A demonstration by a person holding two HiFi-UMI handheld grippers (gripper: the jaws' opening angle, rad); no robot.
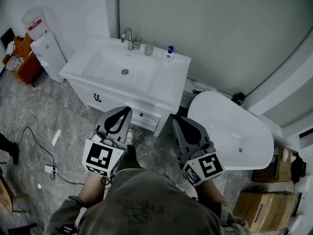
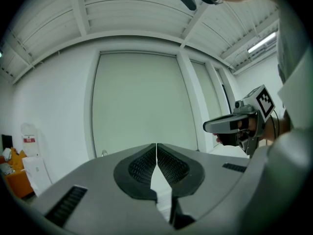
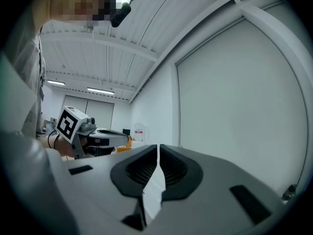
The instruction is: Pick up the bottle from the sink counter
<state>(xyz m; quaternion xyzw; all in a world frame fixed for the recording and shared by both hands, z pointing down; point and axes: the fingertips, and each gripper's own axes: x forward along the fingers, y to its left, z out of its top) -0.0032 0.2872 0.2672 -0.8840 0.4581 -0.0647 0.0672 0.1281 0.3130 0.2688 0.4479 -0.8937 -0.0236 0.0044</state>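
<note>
Head view: small clear bottle with blue cap point(image 1: 169, 54) stands upright at the back right corner of the white sink counter point(image 1: 168, 89), right of the chrome faucet point(image 1: 129, 38). Grey left gripper point(image 1: 127, 110) and grey right gripper point(image 1: 177, 119) hover side by side off the counter's front edge, well apart from the bottle.
Left gripper view: jaws pressed together, nothing between.
Right gripper view: jaws together, empty.

Two grey hand-held grippers, a wearer in grey

The left gripper point(image 1: 126, 110) and right gripper point(image 1: 177, 120) are matt grey wedges with dark ribbed pads point(image 2: 142, 168). White black-marked cubes show in the head view, the left cube point(image 1: 103, 156) at seven o'clock and the right cube point(image 1: 205, 166) at five. A grey top point(image 1: 142, 207) with faint print is at six.
</note>
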